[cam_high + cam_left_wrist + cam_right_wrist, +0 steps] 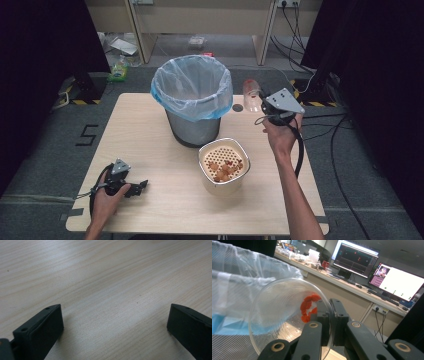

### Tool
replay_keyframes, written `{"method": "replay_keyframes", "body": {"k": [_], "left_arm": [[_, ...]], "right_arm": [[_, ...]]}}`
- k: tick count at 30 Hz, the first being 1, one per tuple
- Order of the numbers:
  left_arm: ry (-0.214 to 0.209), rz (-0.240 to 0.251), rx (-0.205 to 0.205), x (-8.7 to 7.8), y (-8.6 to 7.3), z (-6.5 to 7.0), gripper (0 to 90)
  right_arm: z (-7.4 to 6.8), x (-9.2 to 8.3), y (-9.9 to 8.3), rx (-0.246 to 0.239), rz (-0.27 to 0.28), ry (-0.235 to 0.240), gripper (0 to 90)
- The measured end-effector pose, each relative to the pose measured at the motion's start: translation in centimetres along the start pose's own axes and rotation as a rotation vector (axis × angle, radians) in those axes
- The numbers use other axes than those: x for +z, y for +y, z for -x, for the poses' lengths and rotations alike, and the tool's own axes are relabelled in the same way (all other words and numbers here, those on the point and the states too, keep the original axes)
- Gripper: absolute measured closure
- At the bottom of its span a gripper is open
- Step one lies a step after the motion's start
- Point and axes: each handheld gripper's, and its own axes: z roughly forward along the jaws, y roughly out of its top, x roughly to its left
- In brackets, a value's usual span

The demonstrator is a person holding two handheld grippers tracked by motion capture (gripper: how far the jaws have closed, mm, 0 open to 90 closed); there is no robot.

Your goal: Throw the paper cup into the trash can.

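With red bits left inside, clear cup (287,317) pinched at rim by right hand-held gripper (329,315), tipped toward lined bin (192,97) for dumping. Left hand-held gripper (115,322) spread wide, parked on surface (105,277).

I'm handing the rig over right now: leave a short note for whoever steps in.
Right gripper: shut on the rim of a clear cup, raised and tipped beside the lined bin; red bits sit in the cup.
Left gripper: open, nothing between its jaws, low over the table.
White strainer pot with food scraps stands in front of the bin.
Done: cup picked up.
Left: probably empty the cup into the bin, then deal with the pot.
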Motion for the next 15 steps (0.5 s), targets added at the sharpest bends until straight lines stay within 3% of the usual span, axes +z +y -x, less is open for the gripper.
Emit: {"method": "replay_keyframes", "body": {"k": [9, 15], "left_arm": [[0.001, 0.001, 0.001, 0.0, 0.0, 0.0, 0.0], [0.002, 0.000, 0.001, 0.0, 0.0, 0.0, 0.0]], "right_arm": [[1.1, 0.7, 2.2, -0.012, 0.010, -0.002, 86.9], [1.3, 1.0, 4.7, -0.022, 0.029, 0.008, 86.9]]}}
